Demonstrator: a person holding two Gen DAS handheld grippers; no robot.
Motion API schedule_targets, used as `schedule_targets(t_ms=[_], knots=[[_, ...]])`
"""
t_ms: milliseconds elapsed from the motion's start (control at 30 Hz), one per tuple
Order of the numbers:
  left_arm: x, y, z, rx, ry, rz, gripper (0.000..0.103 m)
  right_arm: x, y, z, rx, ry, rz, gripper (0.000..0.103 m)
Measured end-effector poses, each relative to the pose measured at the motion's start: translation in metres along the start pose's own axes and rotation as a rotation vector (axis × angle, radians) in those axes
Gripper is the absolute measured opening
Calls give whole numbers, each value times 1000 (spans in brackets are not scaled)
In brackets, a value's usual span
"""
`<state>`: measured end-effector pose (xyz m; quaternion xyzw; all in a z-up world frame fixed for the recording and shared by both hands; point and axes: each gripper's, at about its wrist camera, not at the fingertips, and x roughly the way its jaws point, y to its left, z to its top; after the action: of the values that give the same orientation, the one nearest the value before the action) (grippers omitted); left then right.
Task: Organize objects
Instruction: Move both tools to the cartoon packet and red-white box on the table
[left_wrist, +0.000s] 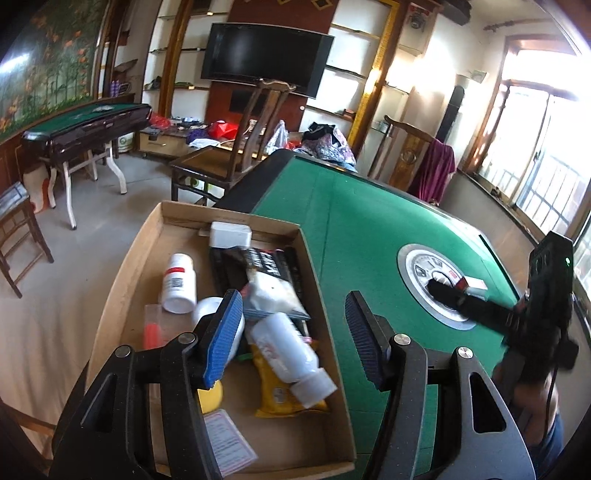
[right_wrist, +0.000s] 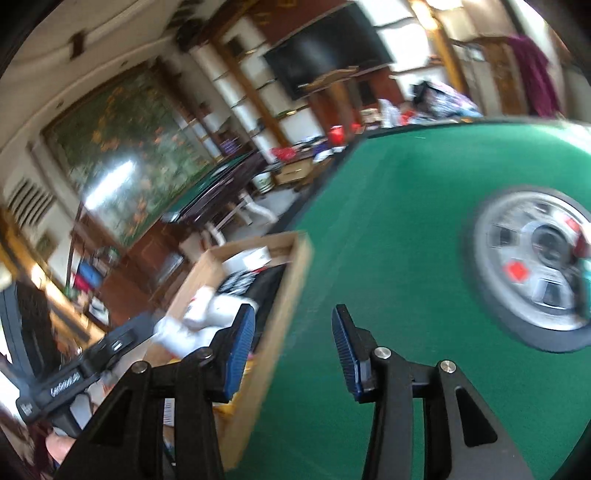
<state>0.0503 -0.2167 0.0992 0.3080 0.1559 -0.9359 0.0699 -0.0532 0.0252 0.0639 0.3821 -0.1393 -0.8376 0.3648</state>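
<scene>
A cardboard box (left_wrist: 325, 280) stands at the left edge of the green table (left_wrist: 362, 229). In it lie a white pill bottle (left_wrist: 178, 283), a second white bottle (left_wrist: 286, 350), a black snack packet (left_wrist: 258, 264), a yellow packet (left_wrist: 275, 393) and a white box (left_wrist: 231, 234). My left gripper (left_wrist: 291, 332) is open and empty above the box's right wall. My right gripper (right_wrist: 293, 350) is open and empty over the table beside the box (right_wrist: 291, 295); it also shows in the left wrist view (left_wrist: 454, 293) over the round centre dial (left_wrist: 421, 266), near a small red-and-white box (left_wrist: 471, 283).
The centre dial shows in the right wrist view (right_wrist: 532, 266), which is blurred. A wooden chair (left_wrist: 236, 147) stands behind the table. A second green table (left_wrist: 85, 125) is at the far left. A window is on the right.
</scene>
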Motion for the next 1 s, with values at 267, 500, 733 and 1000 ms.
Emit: schedule_targets(t_ms=[267, 500, 733, 1000], knots=[[3, -27, 0, 52, 9, -43, 59, -70, -156, 27, 182, -90, -408, 44], [17, -57, -9, 111, 56, -90, 59, -68, -227, 27, 264, -47, -429, 44], [27, -94, -11, 177, 97, -151, 59, -56, -146, 10, 160, 157, 136, 46], [65, -152, -17, 280, 228, -198, 59, -87, -132, 10, 101, 50, 71, 47]])
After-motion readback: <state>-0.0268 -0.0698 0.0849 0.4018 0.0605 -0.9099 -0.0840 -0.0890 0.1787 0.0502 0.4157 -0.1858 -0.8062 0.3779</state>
